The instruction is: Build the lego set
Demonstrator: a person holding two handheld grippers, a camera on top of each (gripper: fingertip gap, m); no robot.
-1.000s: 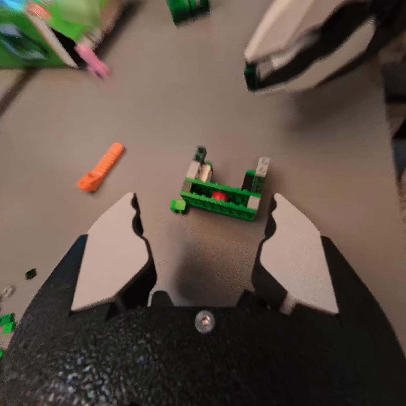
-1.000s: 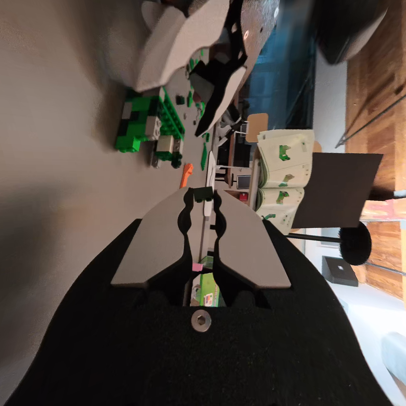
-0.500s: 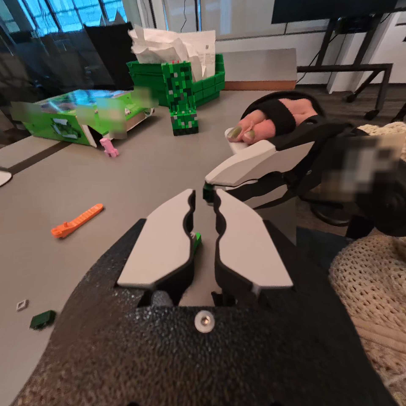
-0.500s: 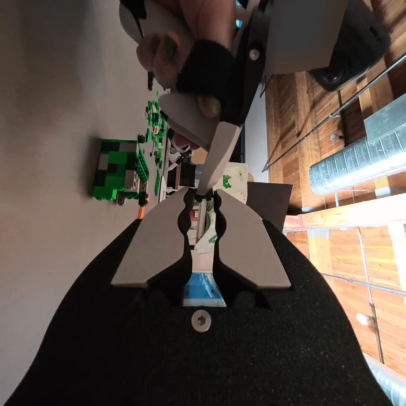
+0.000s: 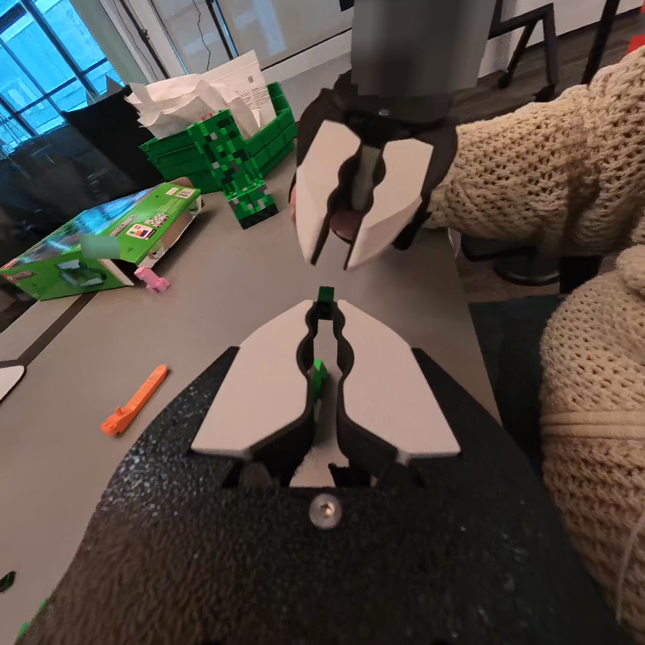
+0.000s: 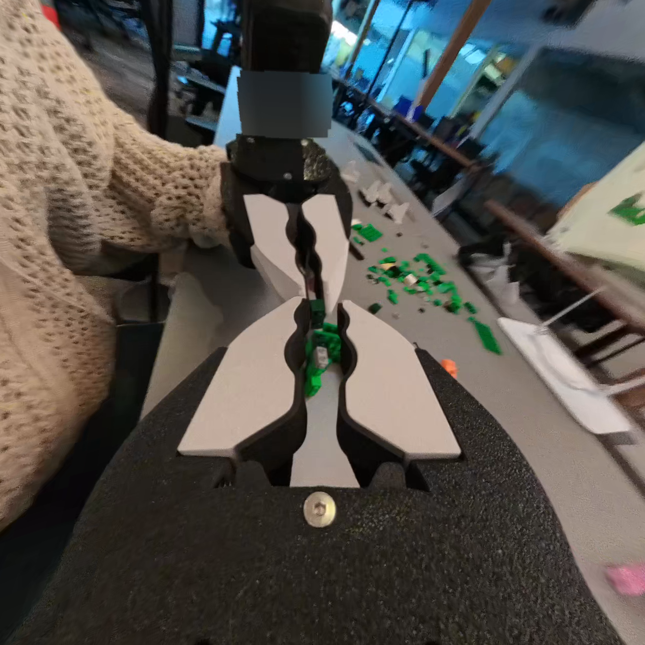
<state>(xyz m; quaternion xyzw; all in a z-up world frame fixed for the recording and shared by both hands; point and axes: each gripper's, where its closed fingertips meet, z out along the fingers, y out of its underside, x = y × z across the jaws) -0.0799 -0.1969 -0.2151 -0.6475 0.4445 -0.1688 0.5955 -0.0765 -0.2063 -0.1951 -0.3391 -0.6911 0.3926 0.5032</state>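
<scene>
My left gripper (image 5: 325, 308) is shut on a small dark green brick (image 5: 326, 295) and holds it in the air above the grey table (image 5: 227, 314). My right gripper (image 6: 323, 307) faces it tip to tip with its fingers slightly apart and empty; it also shows in the left wrist view (image 5: 328, 265), just beyond the brick. In the right wrist view the brick (image 6: 317, 310) sits at the left gripper's tips (image 6: 314, 295). The partly built green model (image 6: 323, 352) lies on the table below, seen through the finger gaps (image 5: 319, 378).
An orange brick separator (image 5: 134, 401), a pink pig figure (image 5: 153, 281), a green set box (image 5: 101, 241), a built green block figure (image 5: 237, 167) and a green bin with papers (image 5: 272, 139) stand to the left. Loose green pieces (image 6: 419, 275) and a white tray (image 6: 558, 373) lie farther along. Knit sleeves (image 5: 523, 167) are at the right. My left and right fingertips are right by each other. Left tips and right tips are each some 35 cm from the pink pig figure (image 5: 153, 281).
My left gripper was open over the model, rose, and shut on the dark green brick that my right gripper held. My right gripper has let go and drawn back slightly.
</scene>
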